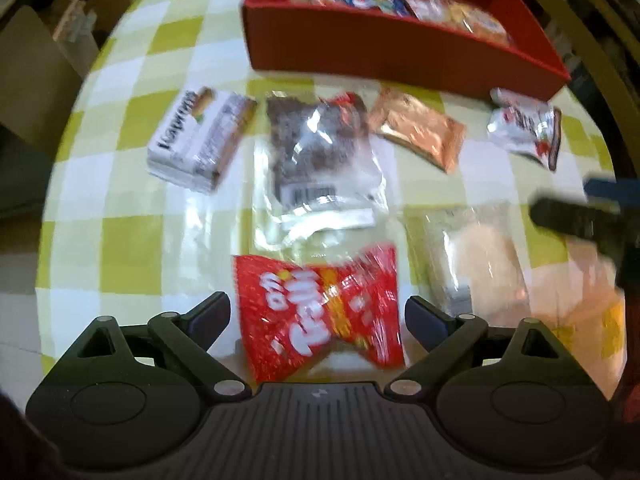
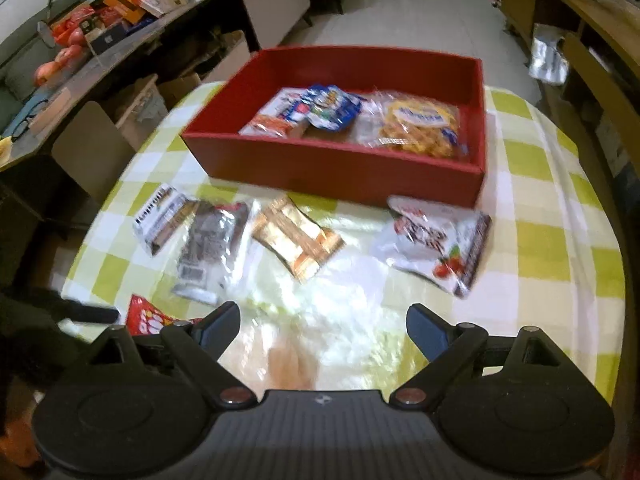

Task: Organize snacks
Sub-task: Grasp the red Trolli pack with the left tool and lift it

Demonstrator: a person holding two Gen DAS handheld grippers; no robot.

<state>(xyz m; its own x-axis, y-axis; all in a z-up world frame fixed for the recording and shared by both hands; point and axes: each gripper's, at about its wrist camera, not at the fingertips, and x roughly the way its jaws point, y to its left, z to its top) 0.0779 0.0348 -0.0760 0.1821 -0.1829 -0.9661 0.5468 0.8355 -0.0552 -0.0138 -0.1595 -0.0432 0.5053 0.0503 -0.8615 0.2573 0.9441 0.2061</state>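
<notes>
A red Trolli bag point(image 1: 312, 332) lies on the checked tablecloth between the wide-apart fingers of my left gripper point(image 1: 318, 312), which is open; the pads do not press it. The bag's corner point(image 2: 146, 320) also shows in the right wrist view. My right gripper point(image 2: 323, 328) is open above a clear bag with pale contents point(image 2: 292, 360), the same clear bag point(image 1: 480, 256) seen from the left wrist. The red box point(image 2: 340, 168) at the back holds several snack packs, among them a yellow waffle bag point(image 2: 416, 124).
Loose on the cloth lie a white carton point(image 1: 200, 140), a clear bag of dark pieces point(image 1: 320, 152), a copper packet point(image 1: 418, 132) and a white strawberry packet point(image 2: 436, 244). A right gripper finger point(image 1: 576, 216) shows at the right edge. Cluttered shelves point(image 2: 120, 4) stand beyond the table.
</notes>
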